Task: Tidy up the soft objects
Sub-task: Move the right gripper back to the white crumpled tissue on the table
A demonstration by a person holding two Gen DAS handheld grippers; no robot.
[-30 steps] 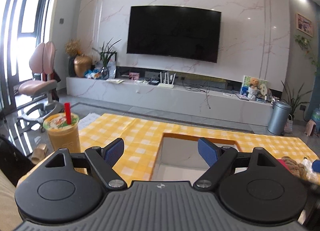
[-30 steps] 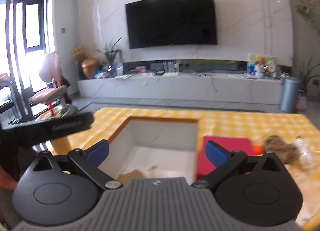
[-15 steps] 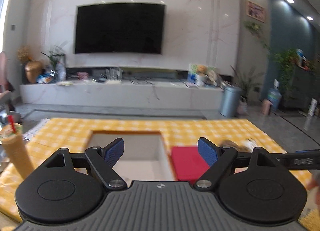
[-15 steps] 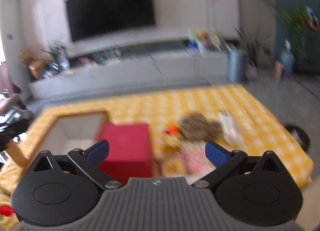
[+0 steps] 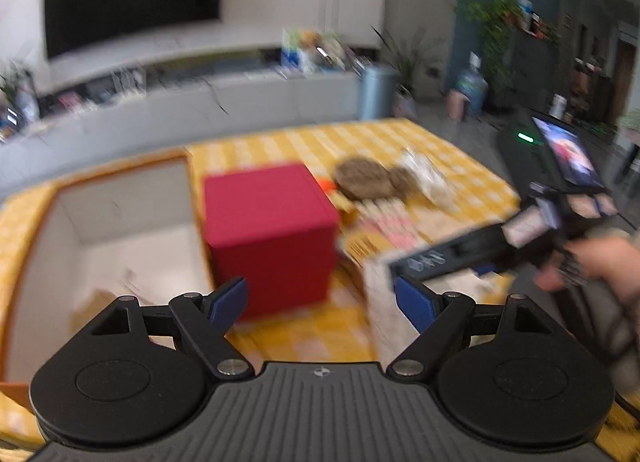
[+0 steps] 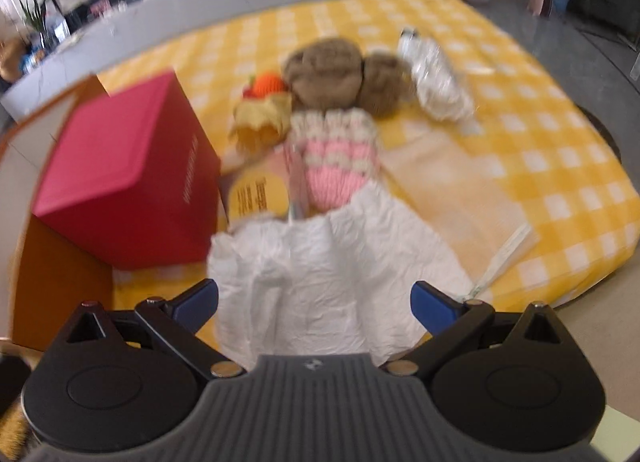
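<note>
At the left edge of the yellow-and-white checked worktop (image 6: 520,110) sits an open box with white inner walls and an orange rim (image 5: 120,230). Just right of it, touching its side, stands a red cube-shaped box (image 6: 124,170). Your left hand-held gripper (image 5: 320,302) hovers in front of that red cube, its blue-padded fingers (image 5: 228,300) spread apart with nothing between them.

Right of the red box lies the cluster of soft things: a small orange knitted piece (image 6: 268,84) and a yellow fabric item (image 6: 264,118) at the near side of a brown plush toy (image 6: 324,74), whose pink-and-cream knitted body (image 6: 336,154) runs toward you. A round yellow tag (image 6: 256,194) lies beside the knit. A crumpled white cloth (image 6: 320,274) spreads from the knit to the front edge of the worktop. Your right hand-held gripper (image 6: 316,302) hangs just above this cloth, fingers wide apart, gripping nothing.

Further right, a crinkled clear plastic bottle (image 6: 434,78) lies beside the plush head.
</note>
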